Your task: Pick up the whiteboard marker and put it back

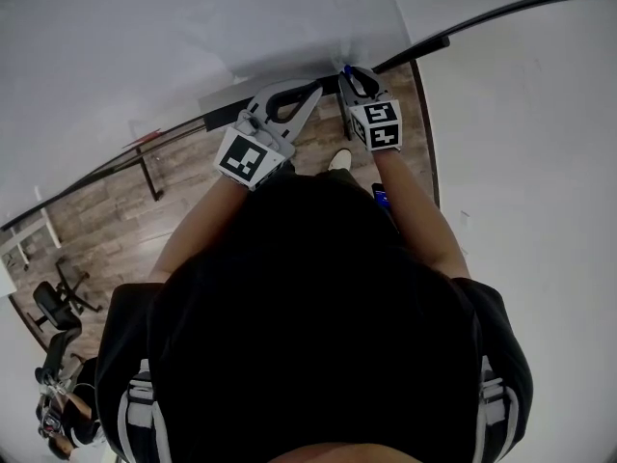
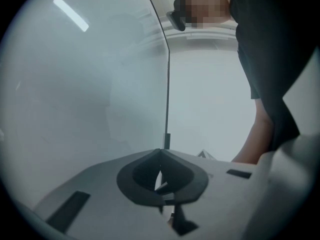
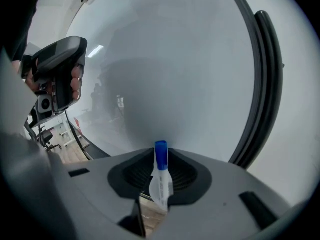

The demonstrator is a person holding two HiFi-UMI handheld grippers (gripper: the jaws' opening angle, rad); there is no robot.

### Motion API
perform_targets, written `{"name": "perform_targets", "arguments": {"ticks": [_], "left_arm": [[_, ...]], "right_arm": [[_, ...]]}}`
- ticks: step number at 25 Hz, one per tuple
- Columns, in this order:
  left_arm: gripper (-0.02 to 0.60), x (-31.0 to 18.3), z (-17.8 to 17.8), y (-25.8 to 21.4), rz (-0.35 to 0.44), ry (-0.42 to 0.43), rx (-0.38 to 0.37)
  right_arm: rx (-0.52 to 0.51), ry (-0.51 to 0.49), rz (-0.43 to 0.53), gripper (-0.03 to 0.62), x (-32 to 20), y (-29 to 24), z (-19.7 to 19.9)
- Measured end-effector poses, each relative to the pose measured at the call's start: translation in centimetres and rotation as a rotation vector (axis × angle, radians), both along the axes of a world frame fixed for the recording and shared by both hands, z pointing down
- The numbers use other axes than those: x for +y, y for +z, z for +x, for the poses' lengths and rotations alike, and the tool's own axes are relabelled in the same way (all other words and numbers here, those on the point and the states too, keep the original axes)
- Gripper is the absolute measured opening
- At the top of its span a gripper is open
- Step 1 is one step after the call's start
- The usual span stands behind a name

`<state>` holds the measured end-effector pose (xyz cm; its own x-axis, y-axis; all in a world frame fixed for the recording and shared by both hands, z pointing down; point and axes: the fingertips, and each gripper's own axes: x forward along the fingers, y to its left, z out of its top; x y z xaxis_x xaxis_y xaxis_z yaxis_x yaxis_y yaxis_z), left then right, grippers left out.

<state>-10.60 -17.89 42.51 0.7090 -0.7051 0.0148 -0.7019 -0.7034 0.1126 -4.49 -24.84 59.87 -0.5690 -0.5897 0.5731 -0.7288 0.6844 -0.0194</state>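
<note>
The right gripper [image 1: 359, 73] has its jaws apart. The marker [image 3: 161, 181] stands between them at 6 o'clock in the right gripper view, its blue cap [image 3: 161, 155] pointing to 12 o'clock at the whiteboard [image 3: 175, 74], and the jaws do not seem to squeeze it. The left gripper [image 2: 161, 153] has its jaws together with nothing in them, and in the head view it sits at 9 o'clock from the right one.

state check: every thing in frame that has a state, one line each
whiteboard: blank, no writing visible
whiteboard marker: blue cap on, not gripped
left gripper: jaws shut, nothing between them
right gripper: jaws open, whiteboard marker between them, pads off it
</note>
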Motion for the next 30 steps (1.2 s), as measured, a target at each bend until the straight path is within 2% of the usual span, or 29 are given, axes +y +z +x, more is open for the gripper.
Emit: {"name": "perform_targets", "arguments": {"ticks": [9,19,30], "left_arm": [[0.003,0.5,-1.1,0.1,-0.019,-0.034,-0.003],[0.003,0.2,0.4,-0.1,-0.012,-0.011,-0.012],[0.003,1.2,3.1,-1.2,0.010,0.029,-0.028]], "right_arm": [[-0.012,0.004,0.020,0.061,0.0,-0.5,0.0],[-0.099,0.030,0.075,0.058,-0.3,-3.1,1.3],[-0.151,0.033,0.134,0.058,0.8,-6.6,3.4]]}}
